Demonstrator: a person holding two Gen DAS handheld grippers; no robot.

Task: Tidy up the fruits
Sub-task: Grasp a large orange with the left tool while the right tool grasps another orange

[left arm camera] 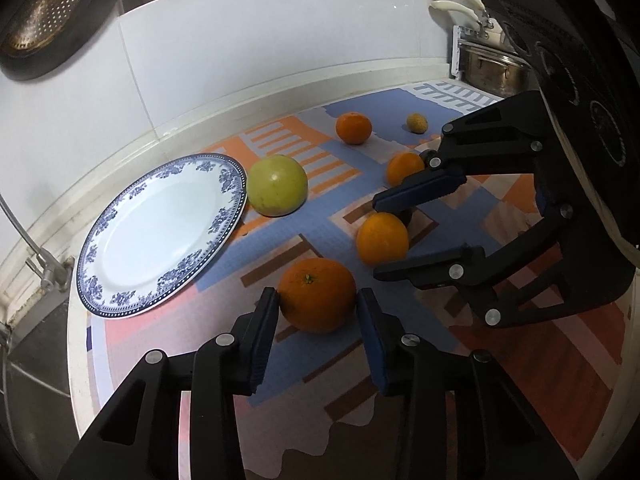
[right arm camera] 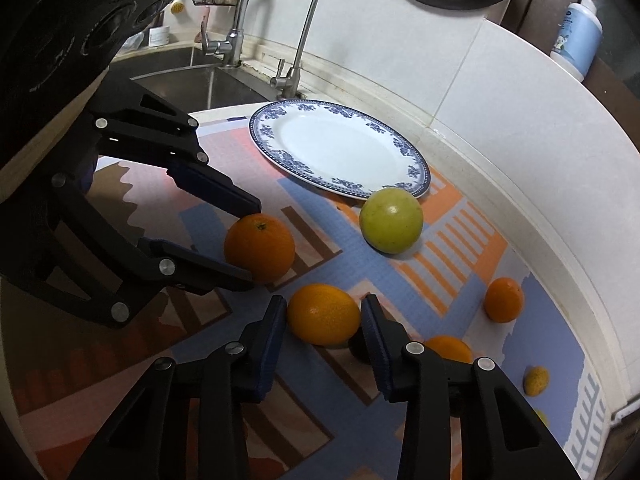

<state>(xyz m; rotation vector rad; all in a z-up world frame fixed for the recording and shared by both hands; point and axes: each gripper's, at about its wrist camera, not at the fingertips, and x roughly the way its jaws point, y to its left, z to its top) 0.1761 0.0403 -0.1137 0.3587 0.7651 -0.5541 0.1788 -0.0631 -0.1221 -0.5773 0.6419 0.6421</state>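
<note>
Plate (left arm camera: pixel 160 236) lies on the mat (left arm camera: pixel 328 232), apple (left arm camera: pixel 277 185) just beside its rim

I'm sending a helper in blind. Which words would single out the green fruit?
Find the blue-patterned plate on the counter mat. The green fruit sits beside its rim, away from the sink. It is the only green one; the rest are orange or small and yellowish.
</note>
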